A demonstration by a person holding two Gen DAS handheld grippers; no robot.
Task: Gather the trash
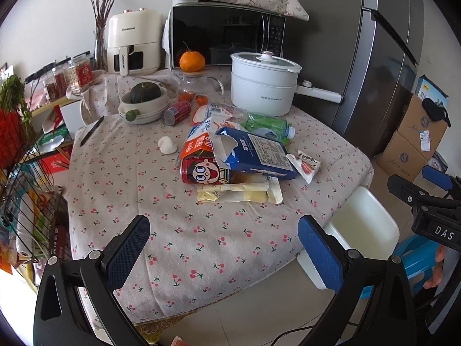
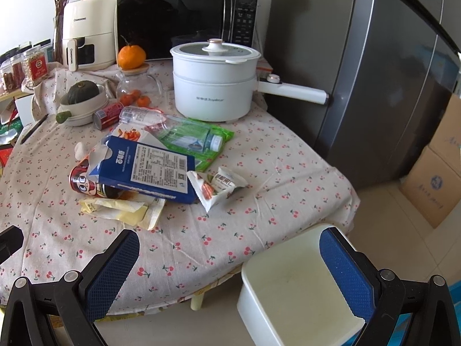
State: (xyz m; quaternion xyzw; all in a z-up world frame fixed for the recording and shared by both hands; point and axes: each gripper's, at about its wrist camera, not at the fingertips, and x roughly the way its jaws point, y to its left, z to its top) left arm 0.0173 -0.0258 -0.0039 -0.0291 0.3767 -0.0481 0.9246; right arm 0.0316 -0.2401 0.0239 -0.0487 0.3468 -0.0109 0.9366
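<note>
Trash lies heaped mid-table: a torn blue carton over a red cartoon can, yellow wrappers, a small snack packet, a plastic bottle on a green wrapper, a second red can and a crumpled white tissue. A white bin stands on the floor beside the table's near right edge. My left gripper hovers open over the near tablecloth. My right gripper is open above the table edge and bin, and shows as right gripper in the left wrist view.
A white electric pot, microwave, air fryer, bowl with a squash and glass jug with an orange fill the back. A fridge and boxes stand right; a wire rack left.
</note>
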